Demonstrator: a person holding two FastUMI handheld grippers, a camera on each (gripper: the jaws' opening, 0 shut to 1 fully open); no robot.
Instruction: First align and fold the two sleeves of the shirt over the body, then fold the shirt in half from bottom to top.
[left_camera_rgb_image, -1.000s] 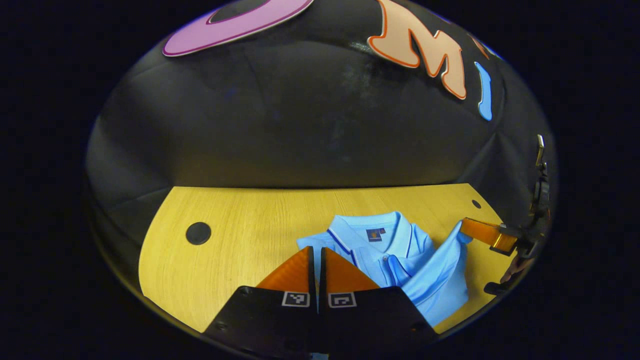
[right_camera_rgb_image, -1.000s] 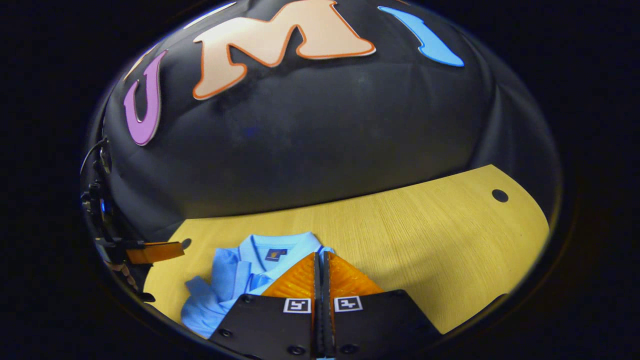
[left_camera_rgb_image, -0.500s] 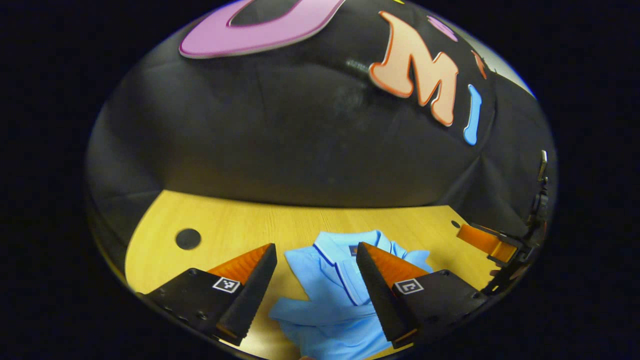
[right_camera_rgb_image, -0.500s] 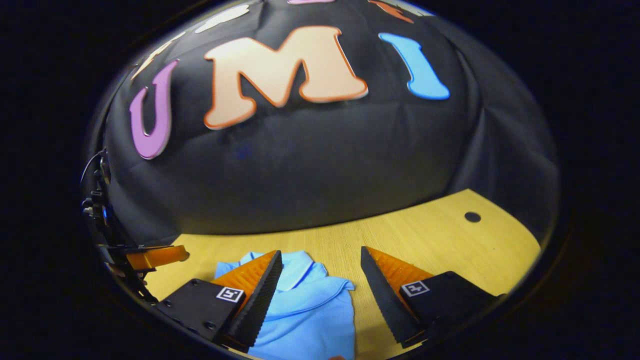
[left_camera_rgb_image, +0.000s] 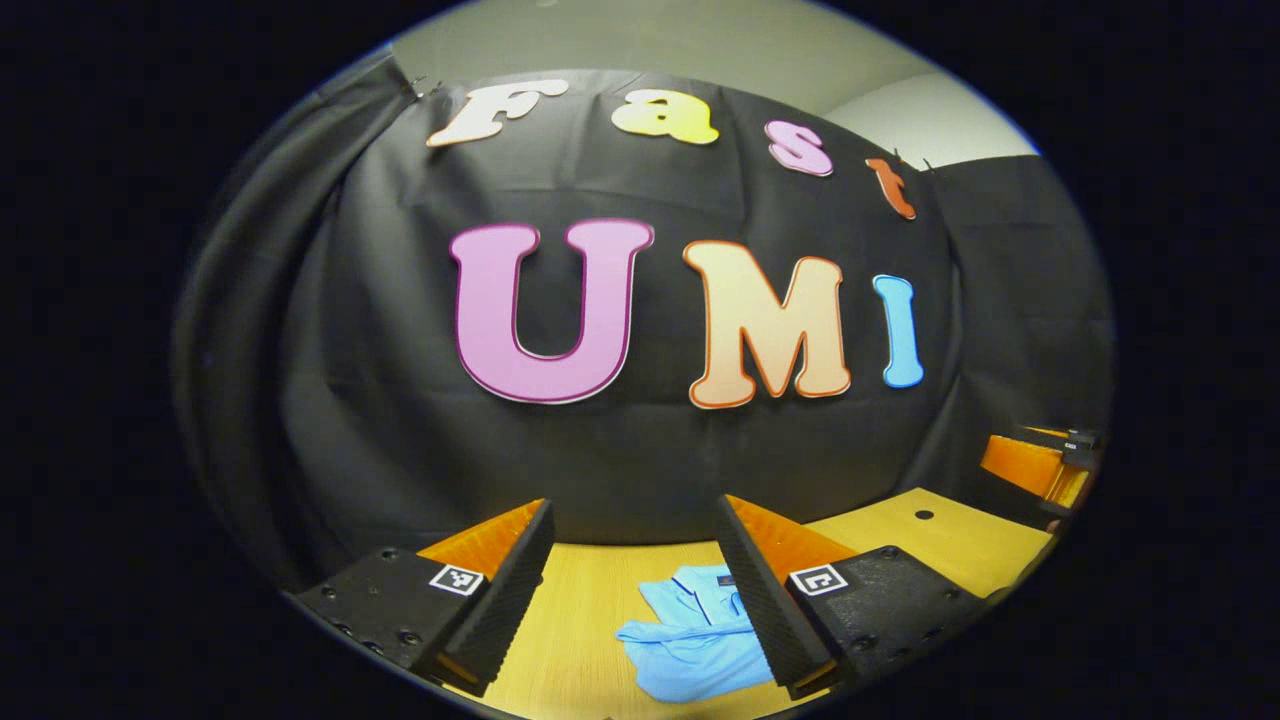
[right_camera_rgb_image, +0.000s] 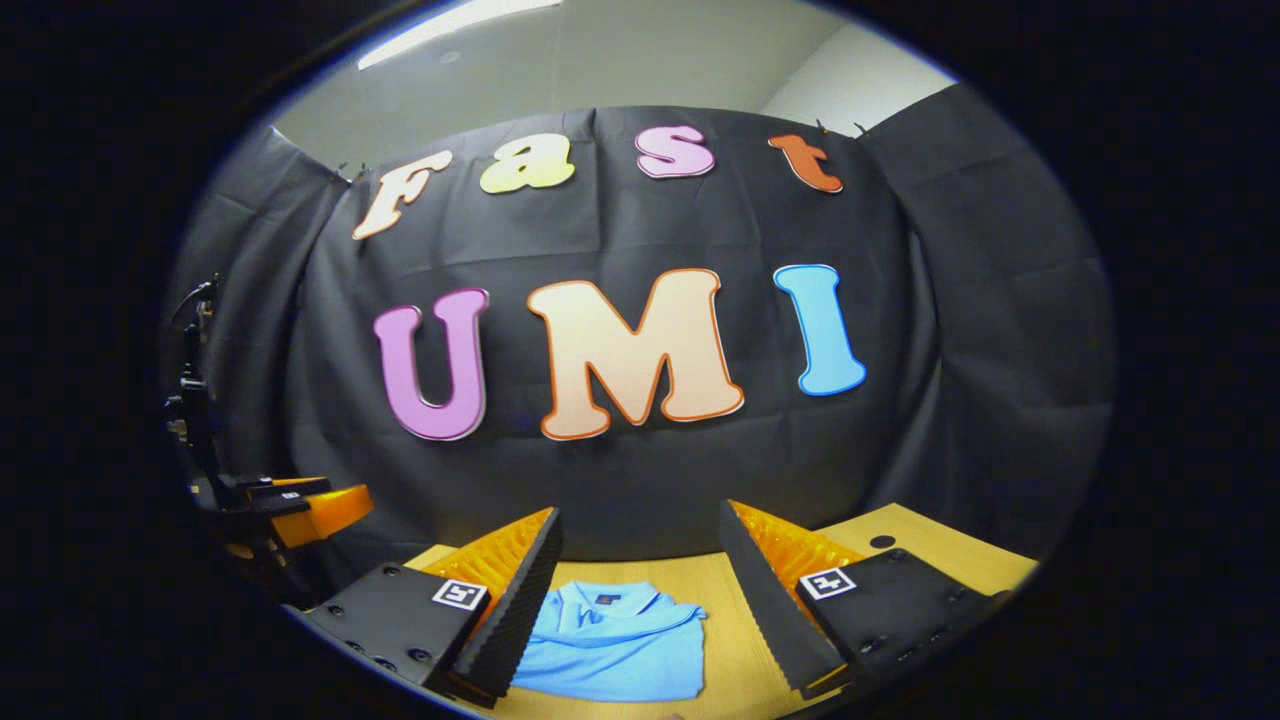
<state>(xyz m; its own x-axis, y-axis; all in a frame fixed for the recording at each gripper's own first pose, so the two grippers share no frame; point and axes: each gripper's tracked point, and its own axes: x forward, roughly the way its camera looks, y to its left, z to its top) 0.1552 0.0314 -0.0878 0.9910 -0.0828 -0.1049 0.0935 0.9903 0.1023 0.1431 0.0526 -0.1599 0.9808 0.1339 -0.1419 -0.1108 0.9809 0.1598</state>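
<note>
The light-blue shirt (left_camera_rgb_image: 700, 640) is lying on the wooden table (left_camera_rgb_image: 960, 545), seen low and between the fingers of the left gripper (left_camera_rgb_image: 633, 590), whose jaws are being held wide apart with nothing between them. In the right gripper view the shirt (right_camera_rgb_image: 618, 640) is likewise framed between the fingers of the right gripper (right_camera_rgb_image: 640, 595), also spread apart and empty, well above the cloth. The collar is pointing away from both tools, and a sleeve is lying across the body, so the sleeve folds are judged done or nearly so. If the bottom-to-top fold is being prepared, both tools are best lowered together to the hem corners nearest them, each corner being pinched through all layers, then carried level toward the collar so that the edges are being kept aligned and the sleeves are not being dragged loose.
</note>
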